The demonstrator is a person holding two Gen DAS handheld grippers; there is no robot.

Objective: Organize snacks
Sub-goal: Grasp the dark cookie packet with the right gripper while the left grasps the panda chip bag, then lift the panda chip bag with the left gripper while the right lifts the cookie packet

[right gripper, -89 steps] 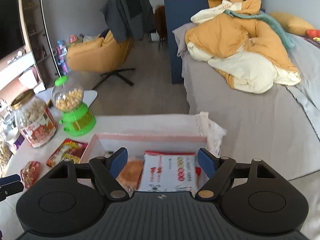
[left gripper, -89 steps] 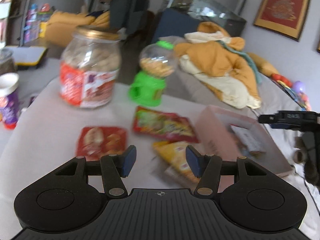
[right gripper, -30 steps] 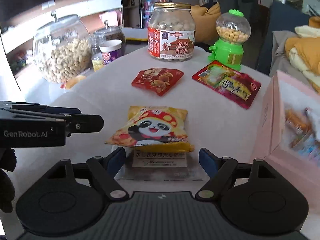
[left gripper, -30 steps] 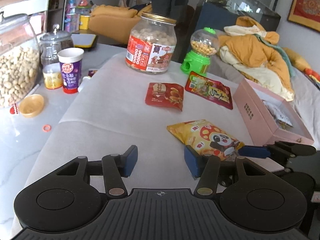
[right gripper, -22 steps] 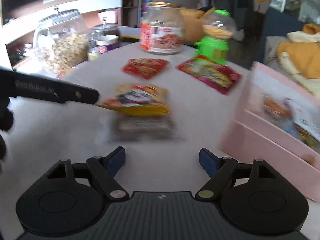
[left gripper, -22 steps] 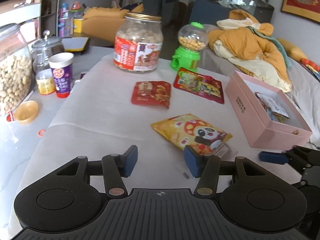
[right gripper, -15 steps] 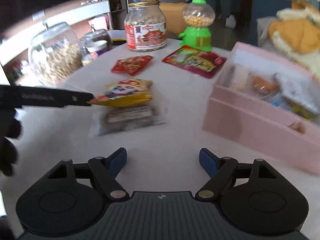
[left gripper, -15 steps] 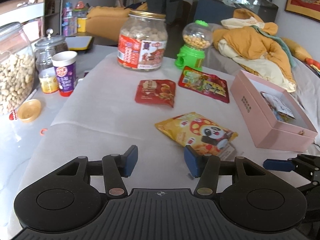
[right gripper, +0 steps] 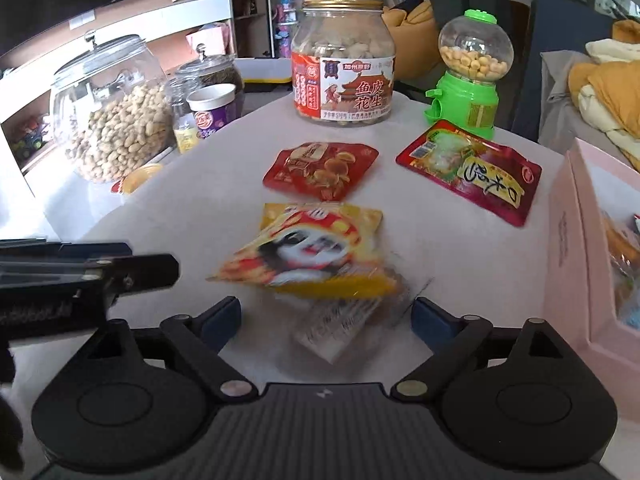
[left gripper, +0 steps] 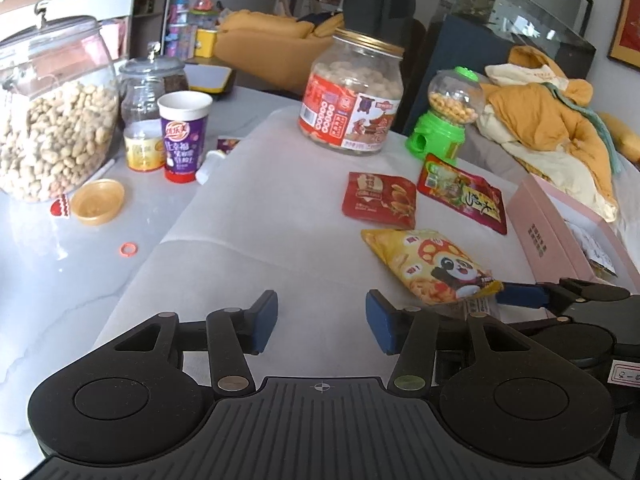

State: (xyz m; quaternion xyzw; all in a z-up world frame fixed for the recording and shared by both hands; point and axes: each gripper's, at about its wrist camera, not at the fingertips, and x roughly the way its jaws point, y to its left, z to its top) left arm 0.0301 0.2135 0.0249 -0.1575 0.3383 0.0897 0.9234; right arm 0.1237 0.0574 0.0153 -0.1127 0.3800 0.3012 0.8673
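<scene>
The right gripper (right gripper: 326, 320) hangs low over the white-covered table (right gripper: 224, 216), its blue-padded jaws widening, and the yellow panda-print snack bag (right gripper: 308, 248), lying on a clear-wrapped packet (right gripper: 340, 320), sits just ahead of and partly between the fingertips, untouched. The left gripper (left gripper: 322, 322) hovers half spread and narrowing over bare cloth, nothing between its pads. Beyond lie a small red pouch (right gripper: 320, 170) and a red-green pouch (right gripper: 472, 170); the pink open box (right gripper: 576, 240) lines the right edge, leaving open cloth toward the left.
</scene>
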